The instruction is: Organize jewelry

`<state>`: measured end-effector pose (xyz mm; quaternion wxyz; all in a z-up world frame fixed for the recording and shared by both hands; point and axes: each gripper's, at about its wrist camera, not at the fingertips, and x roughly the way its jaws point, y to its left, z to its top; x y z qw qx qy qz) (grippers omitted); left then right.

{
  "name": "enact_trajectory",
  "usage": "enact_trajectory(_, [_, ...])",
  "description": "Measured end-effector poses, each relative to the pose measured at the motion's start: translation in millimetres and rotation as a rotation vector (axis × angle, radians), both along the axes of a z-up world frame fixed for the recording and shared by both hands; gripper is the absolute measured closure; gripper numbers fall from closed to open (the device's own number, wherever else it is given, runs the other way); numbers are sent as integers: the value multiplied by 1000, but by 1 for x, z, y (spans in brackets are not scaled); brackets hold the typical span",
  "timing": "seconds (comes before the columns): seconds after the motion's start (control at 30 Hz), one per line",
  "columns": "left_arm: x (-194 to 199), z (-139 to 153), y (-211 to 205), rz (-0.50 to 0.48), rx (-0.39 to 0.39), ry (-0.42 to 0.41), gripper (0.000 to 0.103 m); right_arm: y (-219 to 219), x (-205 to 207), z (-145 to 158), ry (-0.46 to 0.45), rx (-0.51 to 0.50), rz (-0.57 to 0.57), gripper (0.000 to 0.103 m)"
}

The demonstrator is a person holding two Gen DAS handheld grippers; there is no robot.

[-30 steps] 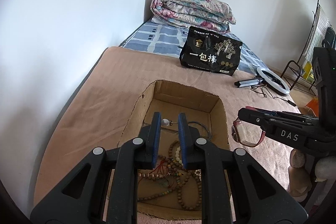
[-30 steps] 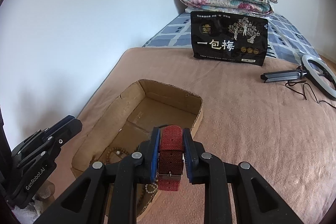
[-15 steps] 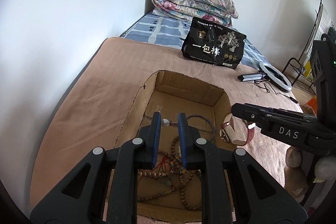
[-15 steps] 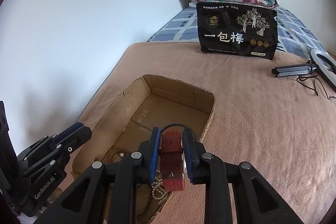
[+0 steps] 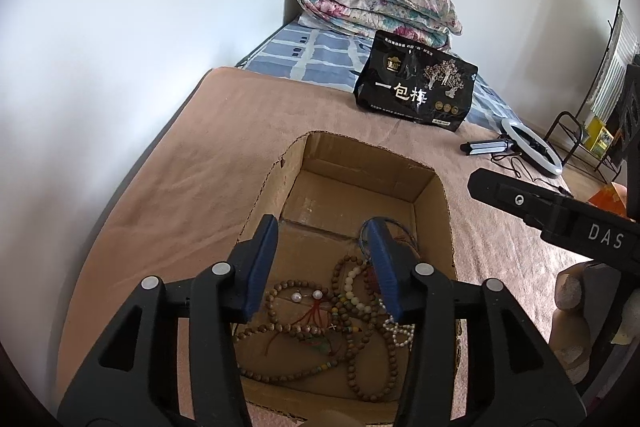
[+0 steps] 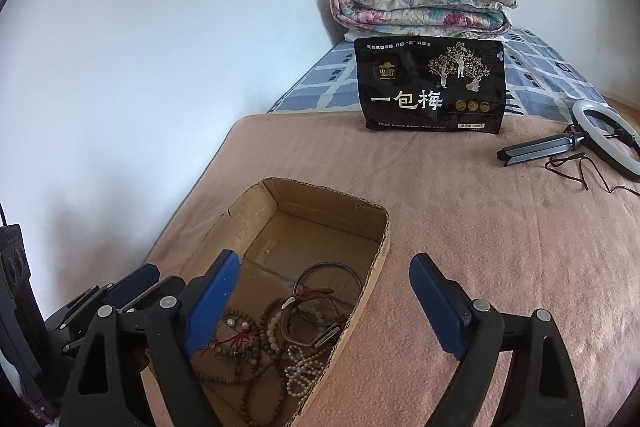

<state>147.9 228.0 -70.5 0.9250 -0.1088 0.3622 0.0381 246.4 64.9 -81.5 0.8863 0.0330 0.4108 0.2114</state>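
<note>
An open cardboard box [image 5: 434,187] [image 6: 372,267] lies on the tan blanket. Inside lie several wooden bead strands [image 5: 352,311] [image 6: 260,347], a white pearl bracelet [image 5: 398,333] [image 6: 304,367], two pearl earrings [image 5: 306,295] and a dark bangle [image 6: 326,279]. The red-strap watch [image 6: 308,323] lies among them. My left gripper [image 5: 322,259] is open and empty just above the box's near end. My right gripper [image 6: 324,301] is wide open and empty over the box's right wall; its arm shows in the left wrist view [image 5: 560,211].
A black snack bag [image 5: 416,91] [image 6: 432,87] stands at the blanket's far edge. A folded floral quilt [image 5: 380,7] [image 6: 424,3] lies behind it. A ring light with a folded tripod [image 5: 528,149] [image 6: 580,143] lies at the right. The wall runs along the left.
My right gripper opened and let the red-strap watch drop into the box. My left gripper opened and released the pearl earrings, which now lie in the box.
</note>
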Motion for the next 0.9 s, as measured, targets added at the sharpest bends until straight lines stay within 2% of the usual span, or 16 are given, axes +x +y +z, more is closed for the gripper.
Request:
enact_trajectory(0.3, [-7,9,-3,3,18,-17,51,-5,-7,8,-21,-12,7,11])
enact_trajectory(0.8, [-43,57,-27,10,92,-105,51,-33,-45,51,-127,-31,10,7])
enact_trajectory(0.87, [-51,63,-33,10,102,-118,49,-38,-54,59,-153,-32,9,5])
enact_trajectory(0.9, [-55,66,-36,11,111,-126,43,-41,-58,62,-165,-31,5,4])
